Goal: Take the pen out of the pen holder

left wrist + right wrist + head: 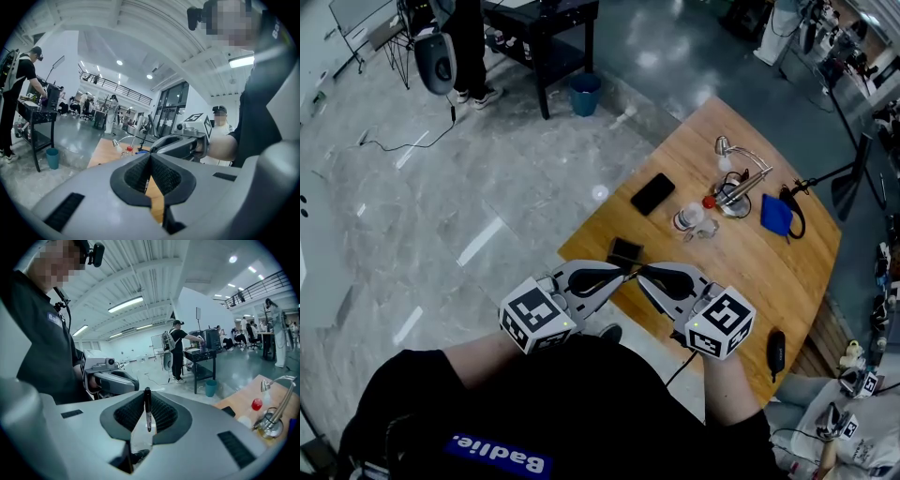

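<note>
Right tongs [148, 414]: partly closed, pads clamped on the pen, held up in front of the person's chest.
Pen [148, 408]: dark and slim, standing upright across the right pads, its top poking above them, well clear of the things on the tabletop.
Left tongs [150, 174]: pads closed on each other, with only a sliver of gap lower down where wood shows through.
The pair: in the head view they point at each other, tips very near; I cannot tell whether they touch.
Tabletop [750, 272]: wooden, its near edge just under the tongs.
Mouse [776, 349]: black, at the right near edge.
Box [625, 251]: small and black, just beyond the tong tips.
Phone [652, 193]: black, lying flat farther out.
Lamp [736, 192]: chrome, its curved neck arching over its round base, near the far edge.
Pouch [776, 214]: blue, just right of the lamp.
Bin [585, 94]: blue, on the floor beyond the tabletop, beside a black bench.
</note>
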The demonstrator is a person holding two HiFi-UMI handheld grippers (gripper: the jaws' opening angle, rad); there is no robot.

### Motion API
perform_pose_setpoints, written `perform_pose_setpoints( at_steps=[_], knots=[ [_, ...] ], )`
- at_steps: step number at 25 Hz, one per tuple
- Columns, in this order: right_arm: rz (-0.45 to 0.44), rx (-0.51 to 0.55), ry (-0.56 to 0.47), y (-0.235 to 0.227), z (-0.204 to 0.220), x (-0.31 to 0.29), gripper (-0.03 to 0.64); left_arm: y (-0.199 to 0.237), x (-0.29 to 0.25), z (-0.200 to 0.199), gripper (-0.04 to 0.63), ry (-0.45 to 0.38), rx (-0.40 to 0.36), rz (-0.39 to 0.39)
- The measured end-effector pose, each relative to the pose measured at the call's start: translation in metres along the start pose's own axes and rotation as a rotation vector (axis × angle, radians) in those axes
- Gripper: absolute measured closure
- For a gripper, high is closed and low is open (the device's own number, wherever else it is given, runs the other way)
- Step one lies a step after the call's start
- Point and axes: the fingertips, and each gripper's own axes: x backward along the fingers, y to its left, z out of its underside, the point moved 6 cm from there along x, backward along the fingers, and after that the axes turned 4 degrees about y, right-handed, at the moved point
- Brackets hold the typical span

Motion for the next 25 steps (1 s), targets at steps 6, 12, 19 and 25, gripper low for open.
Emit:
perform_pose_setpoints(
  at_steps=[6,12,19,25],
  knots=[
    [-0.024,0.006,-0.044,0.008,0.003,0.002,0.569,-0.003,-0.003,0.002,0.597,0.005,0.001,0.006],
    [-0.021,-0.003,-0.063,0.010,0.008,0.004,0.569,-0.005,-0.004,0.001,0.597,0.006,-0.005,0.006],
    [-0.015,-0.019,-0.085,0.010,0.010,0.006,0.569,-0.007,-0.004,0.002,0.597,0.007,-0.015,0.004],
    [-0.011,-0.028,-0.099,0.009,0.011,0.006,0.569,-0.008,-0.005,0.001,0.597,0.013,-0.011,0.000]
  ],
)
